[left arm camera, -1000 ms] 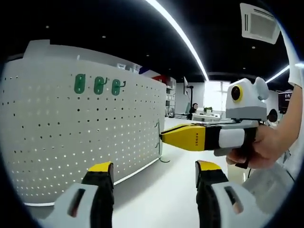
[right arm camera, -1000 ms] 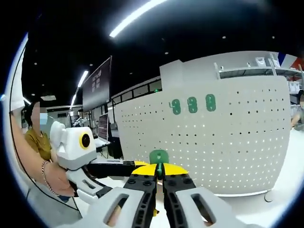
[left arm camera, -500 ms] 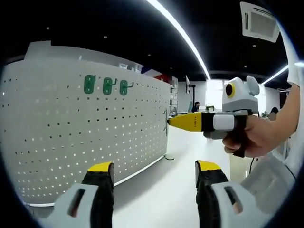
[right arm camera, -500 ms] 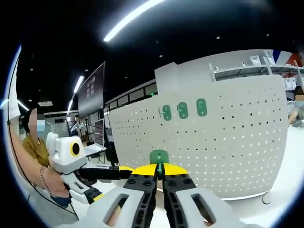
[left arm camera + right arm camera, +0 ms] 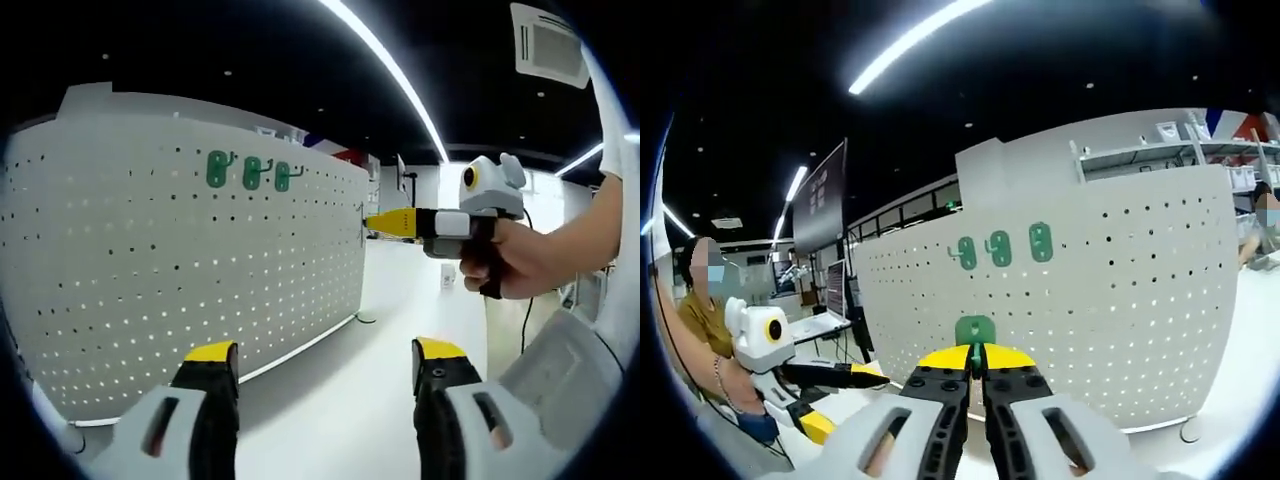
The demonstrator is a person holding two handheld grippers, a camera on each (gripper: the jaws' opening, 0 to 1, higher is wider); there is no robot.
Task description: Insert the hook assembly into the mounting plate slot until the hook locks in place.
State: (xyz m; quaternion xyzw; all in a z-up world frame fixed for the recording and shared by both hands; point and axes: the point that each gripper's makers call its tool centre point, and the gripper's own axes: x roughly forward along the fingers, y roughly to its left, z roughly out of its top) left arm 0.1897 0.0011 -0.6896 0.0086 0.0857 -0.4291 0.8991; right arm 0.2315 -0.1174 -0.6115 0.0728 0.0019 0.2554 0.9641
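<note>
Clamping the green hook assembly (image 5: 975,330), the right gripper (image 5: 977,372) hides all but its rounded top; beyond it, the pegboard (image 5: 1110,290) carries three green hooks (image 5: 1000,247). Left gripper (image 5: 325,362) jaws stand apart, empty.

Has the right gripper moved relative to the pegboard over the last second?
Yes. In the left gripper view the right gripper has risen along the white pegboard, its tip nearer the level of the three green hooks, still shut on a green hook.
</note>
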